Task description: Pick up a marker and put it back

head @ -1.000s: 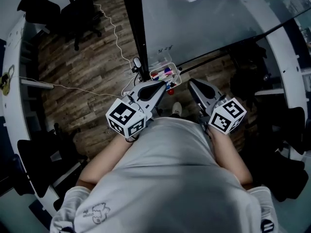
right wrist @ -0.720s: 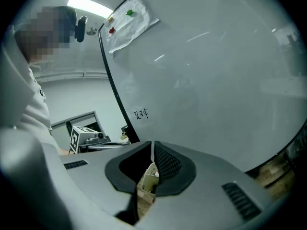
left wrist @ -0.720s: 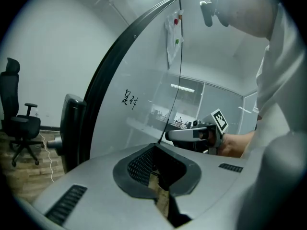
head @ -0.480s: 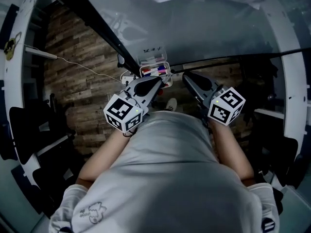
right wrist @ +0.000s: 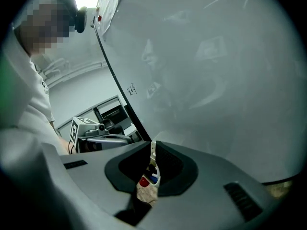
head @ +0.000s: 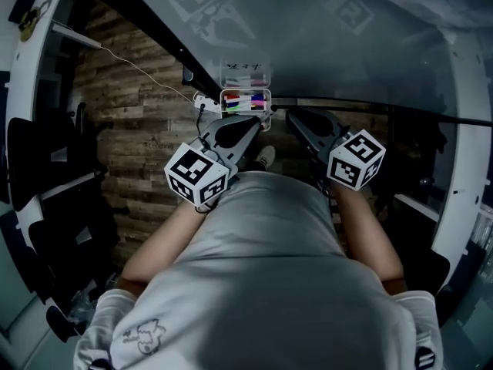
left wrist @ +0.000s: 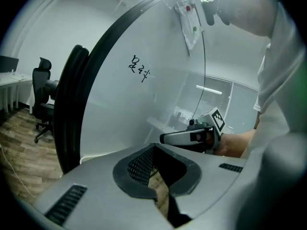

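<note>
A clear marker tray (head: 245, 91) hangs on the whiteboard and holds several coloured markers (head: 240, 99) lying side by side. My left gripper (head: 260, 122) points at the tray from just below it, jaws together and empty. My right gripper (head: 290, 116) sits to the tray's right, also shut and empty. In the right gripper view, a red cap (right wrist: 143, 181) and a blue cap (right wrist: 153, 178) show through the slit under the closed jaws (right wrist: 153, 145). In the left gripper view the jaws (left wrist: 154, 150) meet, with only wooden floor showing behind them.
The whiteboard (head: 323, 45) fills the space ahead, with small handwriting (left wrist: 139, 68) on it and a black frame bar (head: 154, 29) running past the tray. Wooden floor (head: 146, 122) lies below. Office chairs (left wrist: 44, 102) stand at the far left.
The head view has swung, so the board and tray sit more level and centred. Both grippers have come closer to the tray and stayed shut.
</note>
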The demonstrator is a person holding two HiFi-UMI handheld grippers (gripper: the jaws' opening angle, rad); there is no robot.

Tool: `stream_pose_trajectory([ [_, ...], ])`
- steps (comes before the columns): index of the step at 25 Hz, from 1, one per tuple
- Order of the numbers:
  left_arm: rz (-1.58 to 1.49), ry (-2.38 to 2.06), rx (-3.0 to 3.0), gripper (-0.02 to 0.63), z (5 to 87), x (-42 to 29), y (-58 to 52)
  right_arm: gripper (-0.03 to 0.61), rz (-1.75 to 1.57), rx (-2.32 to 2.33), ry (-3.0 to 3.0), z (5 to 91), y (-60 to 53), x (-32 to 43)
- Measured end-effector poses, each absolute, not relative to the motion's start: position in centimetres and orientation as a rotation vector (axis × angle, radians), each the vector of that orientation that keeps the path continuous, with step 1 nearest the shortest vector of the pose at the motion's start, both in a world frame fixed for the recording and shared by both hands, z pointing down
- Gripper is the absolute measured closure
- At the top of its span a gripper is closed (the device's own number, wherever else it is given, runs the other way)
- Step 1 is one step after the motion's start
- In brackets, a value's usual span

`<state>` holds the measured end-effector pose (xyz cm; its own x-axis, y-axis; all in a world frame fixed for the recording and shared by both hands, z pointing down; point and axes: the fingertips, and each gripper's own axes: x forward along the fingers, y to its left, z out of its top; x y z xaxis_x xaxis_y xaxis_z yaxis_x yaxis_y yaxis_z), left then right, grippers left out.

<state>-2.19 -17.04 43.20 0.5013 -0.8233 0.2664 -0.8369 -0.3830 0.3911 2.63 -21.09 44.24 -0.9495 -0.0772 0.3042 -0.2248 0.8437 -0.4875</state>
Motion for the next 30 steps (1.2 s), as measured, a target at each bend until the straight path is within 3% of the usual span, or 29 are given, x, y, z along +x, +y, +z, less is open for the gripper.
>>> stream_pose_trajectory([
  [6,0.022,-1.388,2.215,0.609,44.0,-2.6,-17.2,0.558,0.758,0.189,-2.729,45.6,-21.6,1.8],
  [11,0.026,-1.404,2.203,0.609,44.1,-2.9,-17.5,0.515,0.754,0.161,-2.706,46.4,-21.4,1.1],
  [30,-0.02,-1.406,2.183,0.608,44.4,-3.2,-16.7,0.491,0.713,0.164,-2.647,48.5,-21.2,-0.1],
])
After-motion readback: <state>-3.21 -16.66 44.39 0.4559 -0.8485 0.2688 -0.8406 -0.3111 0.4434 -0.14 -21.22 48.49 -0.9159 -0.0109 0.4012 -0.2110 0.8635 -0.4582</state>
